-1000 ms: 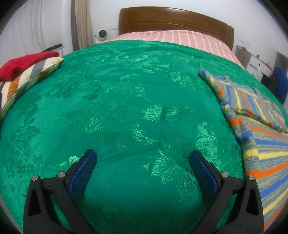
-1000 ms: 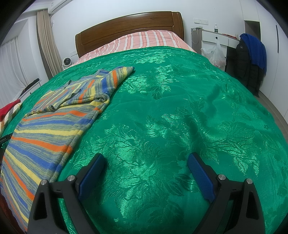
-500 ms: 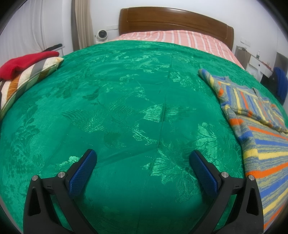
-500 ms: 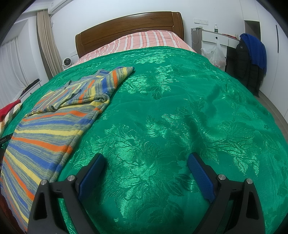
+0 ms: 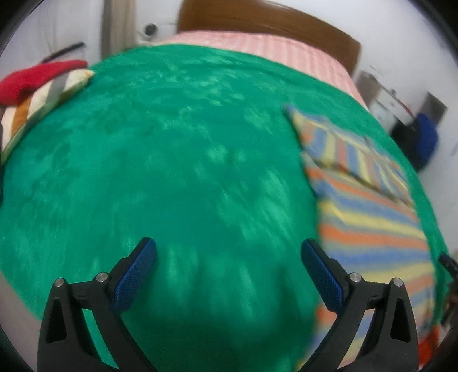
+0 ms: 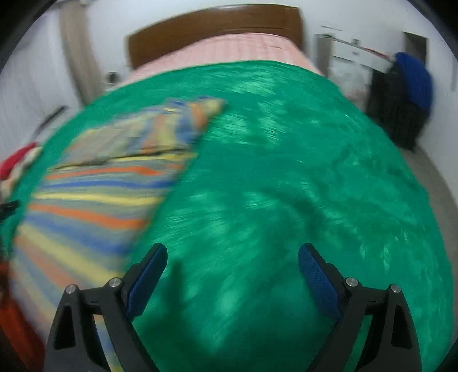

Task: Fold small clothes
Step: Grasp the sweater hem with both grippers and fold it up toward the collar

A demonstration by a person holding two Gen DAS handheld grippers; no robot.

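Nearest the cameras, the left tool (image 5: 228, 259) and the right tool (image 6: 232, 264) both hang above the green bedspread (image 5: 177, 177) with their blue-padded fingers spread wide and nothing between them. The striped knit sweater (image 5: 369, 211) lies flat on the bedspread between the two tools, one sleeve folded across its upper part. Farther off are a striped pillow (image 5: 43, 97), the pink striped sheet (image 6: 234, 48) and the wooden headboard (image 6: 211, 27); both views are motion-blurred.

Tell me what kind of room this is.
A bedroom, most likely. A bed with a wooden headboard fills the view under a green bedspread, a striped garment lies on it, and dark and blue clothes hang by the wall.
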